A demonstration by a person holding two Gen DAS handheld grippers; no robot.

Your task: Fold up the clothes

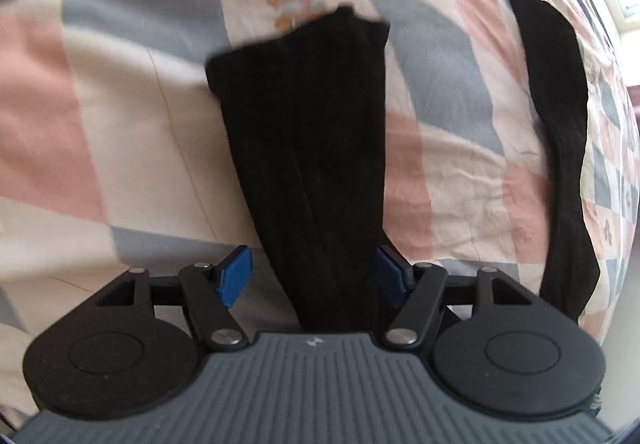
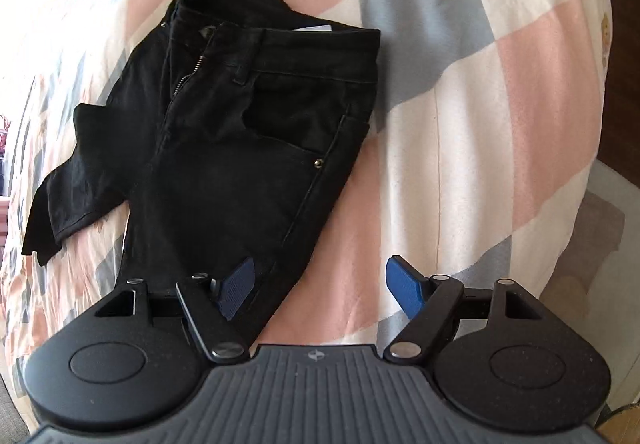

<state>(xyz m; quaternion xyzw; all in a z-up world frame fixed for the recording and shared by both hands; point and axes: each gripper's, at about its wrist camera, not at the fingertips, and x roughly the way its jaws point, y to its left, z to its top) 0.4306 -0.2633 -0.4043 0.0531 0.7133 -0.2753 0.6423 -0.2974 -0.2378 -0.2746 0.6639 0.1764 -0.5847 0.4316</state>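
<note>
Left claw (image 1: 314,278) spread wide, black trouser leg (image 1: 304,132) between pads, not clamped. Right claw (image 2: 320,284) apart, over black jeans (image 2: 248,116) on bed (image 2: 480,104).

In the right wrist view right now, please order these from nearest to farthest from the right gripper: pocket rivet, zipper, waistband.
From the right gripper:
1. Pocket rivet, just ahead, centre.
2. Zipper, farther, left.
3. Waistband, farthest, top of the black jeans.

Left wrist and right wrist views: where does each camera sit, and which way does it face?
Left wrist: behind the open left gripper, facing along a trouser leg lying between its fingers.
Right wrist: behind the open right gripper, facing the waistband end.
Shared: the black trousers on the checked bedcover; no hand shows.
</note>
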